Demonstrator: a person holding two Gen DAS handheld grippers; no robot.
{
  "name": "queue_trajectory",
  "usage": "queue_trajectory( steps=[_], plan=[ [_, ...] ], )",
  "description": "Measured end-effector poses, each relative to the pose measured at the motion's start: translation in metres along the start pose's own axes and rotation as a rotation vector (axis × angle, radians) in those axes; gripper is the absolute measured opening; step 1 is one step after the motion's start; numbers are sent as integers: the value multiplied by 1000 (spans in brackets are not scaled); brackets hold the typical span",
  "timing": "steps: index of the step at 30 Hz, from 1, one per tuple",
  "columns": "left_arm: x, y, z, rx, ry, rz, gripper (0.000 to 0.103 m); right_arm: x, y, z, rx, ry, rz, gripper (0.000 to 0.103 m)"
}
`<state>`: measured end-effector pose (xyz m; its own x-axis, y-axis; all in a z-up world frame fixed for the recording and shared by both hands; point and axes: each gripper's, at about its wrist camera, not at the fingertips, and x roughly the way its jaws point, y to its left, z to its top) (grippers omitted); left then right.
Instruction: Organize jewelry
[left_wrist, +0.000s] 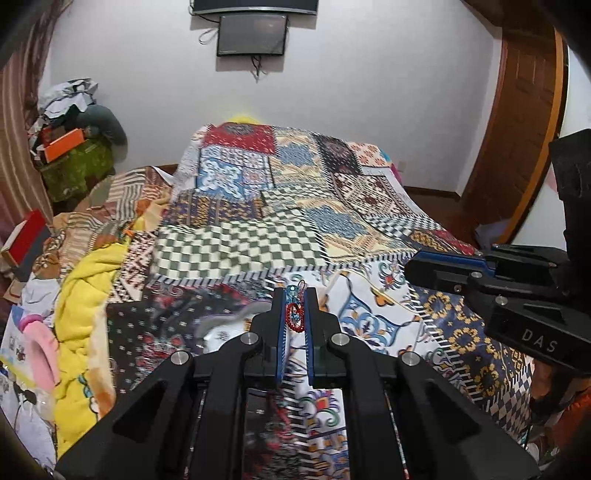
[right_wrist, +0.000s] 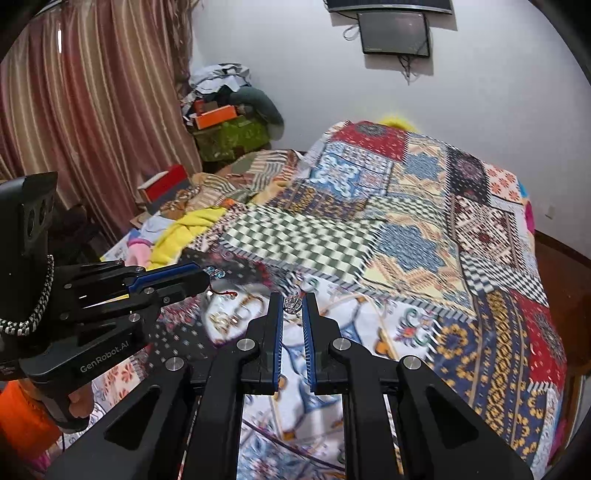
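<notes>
My left gripper (left_wrist: 294, 297) is shut on a string of red beads (left_wrist: 295, 317) together with a pale blue beaded piece (left_wrist: 291, 291), held above the patchwork bedspread (left_wrist: 258, 206). Seen from the right wrist, the left gripper (right_wrist: 205, 278) comes in from the left, with the blue beads (right_wrist: 218, 272) and a red thread (right_wrist: 226, 293) sticking out of its tip. My right gripper (right_wrist: 293, 300) is shut on a small silver crown-shaped ring (right_wrist: 292, 305). It enters the left wrist view from the right, right gripper (left_wrist: 409, 267), level with and apart from the left one.
A blurred pale patch with gold-coloured pieces (right_wrist: 223, 317) lies on the bedspread below the left gripper. Yellow blanket (left_wrist: 79, 295) and pink slippers (left_wrist: 40, 350) crowd the bed's left side. A red box (right_wrist: 166, 186), curtain (right_wrist: 85, 122) and cluttered stand (right_wrist: 229, 133) lie beyond.
</notes>
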<state>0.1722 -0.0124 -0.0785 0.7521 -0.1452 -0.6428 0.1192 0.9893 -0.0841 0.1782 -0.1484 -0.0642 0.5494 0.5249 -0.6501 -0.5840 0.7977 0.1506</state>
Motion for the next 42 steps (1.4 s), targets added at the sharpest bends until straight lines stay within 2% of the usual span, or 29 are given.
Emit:
queue_trajectory(
  steps=[13, 29, 33, 36, 39, 42],
  plan=[
    [1, 42, 0, -41, -21, 56, 7, 45, 36, 12, -12, 25, 96, 9],
    [51, 62, -23, -69, 100, 32, 7, 111, 41, -8, -19, 184, 124, 9],
    [53, 65, -23, -73, 109, 34, 7, 117, 39, -9, -12, 216, 132, 9],
    [48, 68, -20, -81, 98, 37, 7, 115, 39, -7, -1, 222, 139, 14],
    [37, 69, -15, -84, 74, 43, 7, 105, 39, -2, 0, 196, 128, 19],
    [22, 67, -9, -80, 42, 56, 8, 91, 40, 4, -3, 162, 116, 19]
  ],
)
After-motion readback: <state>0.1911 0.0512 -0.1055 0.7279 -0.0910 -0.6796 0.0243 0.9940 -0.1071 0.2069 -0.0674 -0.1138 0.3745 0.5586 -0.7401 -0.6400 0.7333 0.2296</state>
